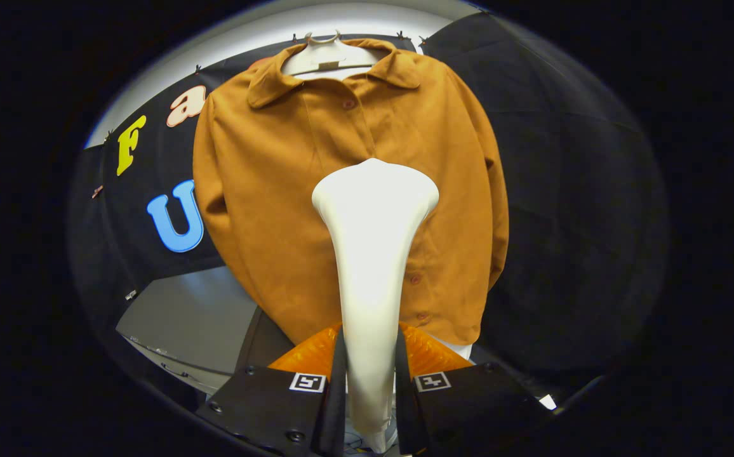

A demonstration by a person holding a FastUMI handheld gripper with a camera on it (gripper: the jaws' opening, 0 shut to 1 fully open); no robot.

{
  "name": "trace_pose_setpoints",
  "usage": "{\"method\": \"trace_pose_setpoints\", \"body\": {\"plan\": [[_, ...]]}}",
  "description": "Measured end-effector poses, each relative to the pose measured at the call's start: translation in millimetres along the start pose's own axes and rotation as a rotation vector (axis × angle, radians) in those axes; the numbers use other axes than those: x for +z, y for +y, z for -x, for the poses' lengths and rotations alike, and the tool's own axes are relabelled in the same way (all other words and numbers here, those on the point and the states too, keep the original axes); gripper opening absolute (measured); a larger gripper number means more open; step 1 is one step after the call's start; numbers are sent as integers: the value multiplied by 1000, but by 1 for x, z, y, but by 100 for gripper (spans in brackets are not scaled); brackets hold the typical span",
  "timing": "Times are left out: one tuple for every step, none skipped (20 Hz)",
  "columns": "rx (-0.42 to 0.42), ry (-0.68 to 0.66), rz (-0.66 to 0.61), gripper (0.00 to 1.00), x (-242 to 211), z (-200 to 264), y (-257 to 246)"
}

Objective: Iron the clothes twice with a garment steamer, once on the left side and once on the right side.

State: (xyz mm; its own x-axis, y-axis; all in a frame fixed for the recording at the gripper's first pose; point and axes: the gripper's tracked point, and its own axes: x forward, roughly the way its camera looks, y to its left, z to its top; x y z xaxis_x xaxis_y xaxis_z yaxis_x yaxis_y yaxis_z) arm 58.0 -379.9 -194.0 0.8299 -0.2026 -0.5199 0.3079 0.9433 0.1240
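Observation:
A brown button-up jacket [265,190] hangs on a white hanger [327,58] against the booth wall, its front facing me. My gripper [370,355] is shut on the white garment steamer [373,209], both fingers pressing on its slim handle. The steamer rises straight ahead from between the fingers, and its wide head sits in front of the jacket's middle, around the button line. I cannot tell whether the head touches the cloth. The steamer hides part of the button placket; two buttons [415,278] show just right of its handle near the hem.
The black cloth wall [570,190] surrounds the jacket on both sides. Below the jacket's left side lies a grey table surface [195,317] with a dark edge. A white strip of ceiling [246,38] runs above the hanger.

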Motion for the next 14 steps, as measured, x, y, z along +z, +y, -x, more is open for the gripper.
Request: {"method": "trace_pose_setpoints", "body": {"plan": [[-13,-33,-7,36,14,-1,-7],[-25,-62,-15,36,28,-2,-15],[-37,-91,-21,36,39,-3,-21],[-47,-119,-23,36,50,-4,-26],[-53,-141,-24,36,59,-2,-32],[-56,-161,-27,36,68,-4,-36],[-55,-171,-30,36,74,-6,-40],[-48,-180,-37,36,80,-8,-42],[-38,-191,-48,36,86,-11,-43],[-32,-202,-58,36,93,-13,-46],[-26,-213,-64,36,98,-15,-50],[-17,-219,-70,36,102,-17,-51],[-10,-221,-74,36,102,-20,-50],[-1,-221,-77,36,104,-23,-50]]}}
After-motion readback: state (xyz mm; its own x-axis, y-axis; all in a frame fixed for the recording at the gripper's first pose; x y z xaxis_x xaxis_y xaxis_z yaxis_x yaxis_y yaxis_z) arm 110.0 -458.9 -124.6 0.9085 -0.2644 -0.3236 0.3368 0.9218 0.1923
